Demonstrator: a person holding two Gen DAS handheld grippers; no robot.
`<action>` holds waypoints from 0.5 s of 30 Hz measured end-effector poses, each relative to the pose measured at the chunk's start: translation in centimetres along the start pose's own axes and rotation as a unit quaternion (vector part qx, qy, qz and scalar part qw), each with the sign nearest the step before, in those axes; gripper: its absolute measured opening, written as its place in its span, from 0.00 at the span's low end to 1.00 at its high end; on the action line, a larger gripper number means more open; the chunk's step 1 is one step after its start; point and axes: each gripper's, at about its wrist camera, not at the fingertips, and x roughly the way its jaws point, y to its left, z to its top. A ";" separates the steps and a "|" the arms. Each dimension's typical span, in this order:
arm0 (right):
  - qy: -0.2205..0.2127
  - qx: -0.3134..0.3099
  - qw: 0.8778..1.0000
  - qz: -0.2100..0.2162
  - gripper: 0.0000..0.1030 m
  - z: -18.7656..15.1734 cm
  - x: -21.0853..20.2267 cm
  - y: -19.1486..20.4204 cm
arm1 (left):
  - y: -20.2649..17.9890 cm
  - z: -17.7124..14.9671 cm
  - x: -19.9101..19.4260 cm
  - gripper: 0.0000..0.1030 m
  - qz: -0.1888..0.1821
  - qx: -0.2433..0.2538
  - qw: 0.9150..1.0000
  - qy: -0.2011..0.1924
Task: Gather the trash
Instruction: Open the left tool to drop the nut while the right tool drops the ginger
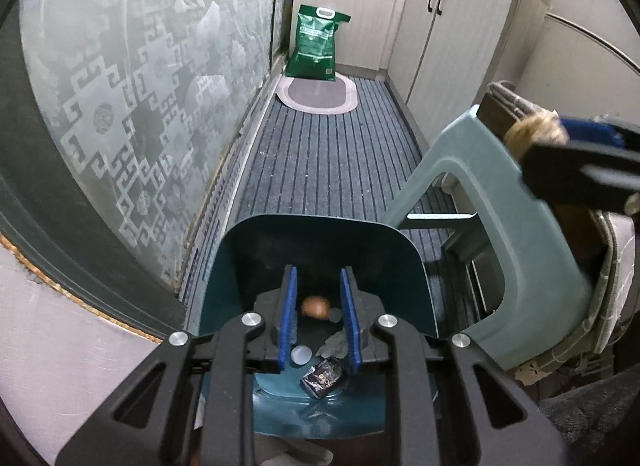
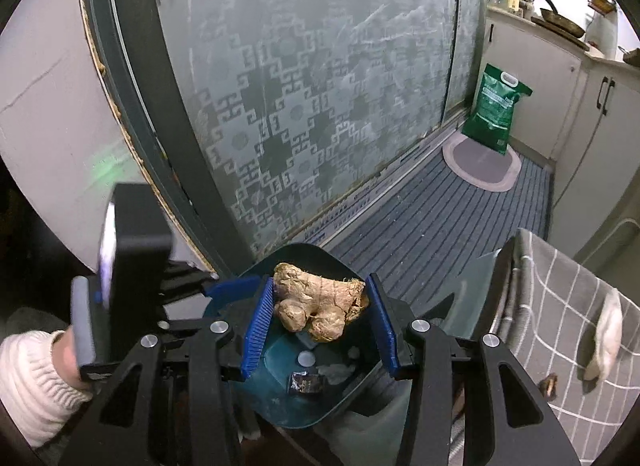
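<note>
A dark teal dustpan-like bin [image 1: 320, 234] sits low in front of my left gripper [image 1: 318, 314]. Its fingers grip the near rim, so it is shut on the bin. Inside lie a brown round piece [image 1: 316, 306], a white cap [image 1: 301, 354], a grey crumpled scrap [image 1: 334, 346] and a dark wrapper [image 1: 324, 378]. My right gripper [image 2: 320, 316] is shut on a ginger root [image 2: 320, 302] and holds it above the bin [image 2: 340, 398]. It also shows at the right of the left wrist view [image 1: 536, 133].
A frosted patterned glass door [image 1: 140, 105] runs along the left. A pale green plastic stool [image 1: 500, 225] stands right of the bin. A green sack [image 1: 316, 45] and oval mat [image 1: 318, 93] lie at the far end by white cabinets [image 1: 452, 45]. A checked cloth [image 2: 560, 306] hangs at right.
</note>
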 end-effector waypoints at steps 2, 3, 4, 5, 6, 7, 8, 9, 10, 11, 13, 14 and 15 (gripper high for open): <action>0.004 0.001 1.000 -0.002 0.45 0.0 0.4 0.1 | 0.5 0.0 -0.4 0.26 0.004 -0.003 1.000 -0.002; 0.006 0.001 1.000 -0.002 0.45 0.1 0.5 0.1 | 0.6 0.0 -0.6 0.27 0.005 -0.004 1.000 -0.003; 0.008 0.001 1.000 -0.003 0.45 0.1 0.7 0.1 | 0.8 -0.1 -0.9 0.27 0.005 -0.005 1.000 -0.005; 0.010 0.003 1.000 -0.002 0.45 0.1 1.0 0.1 | 1.1 -0.1 -1.2 0.27 0.005 -0.006 1.000 -0.007; 0.012 0.003 1.000 -0.001 0.45 0.1 1.1 0.1 | 1.4 -0.1 -1.6 0.27 0.007 -0.008 1.000 -0.011; 0.017 0.003 1.000 0.000 0.45 0.1 1.4 0.3 | 1.6 -0.1 -2.1 0.27 0.008 -0.009 1.000 -0.015; 0.020 0.002 1.000 0.001 0.45 0.1 1.8 0.5 | 1.8 -0.1 -2.6 0.27 0.009 -0.010 1.000 -0.020; 0.024 0.000 1.000 0.001 0.45 0.1 2.2 0.6 | 2.0 -0.1 -3.1 0.27 0.009 -0.011 1.000 -0.025; 0.029 -0.003 1.000 0.001 0.45 0.1 2.7 0.8 | 2.0 0.1 -3.5 0.27 0.010 -0.011 0.999 -0.029; 0.033 -0.004 0.999 0.002 0.45 0.1 3.1 1.0 | 2.1 0.1 -3.9 0.27 0.009 -0.011 0.999 -0.035; 0.043 -0.008 0.999 0.003 0.45 0.0 4.0 1.5 | 2.3 0.2 -5.2 0.26 0.008 -0.012 0.999 -0.048; 0.047 -0.009 0.999 0.004 0.45 0.1 4.4 1.6 | 2.4 0.2 -5.7 0.26 0.007 -0.013 0.998 -0.053; 0.051 -0.009 0.999 0.004 0.45 0.1 4.8 1.8 | 2.6 0.2 -6.5 0.26 0.005 -0.015 0.998 -0.062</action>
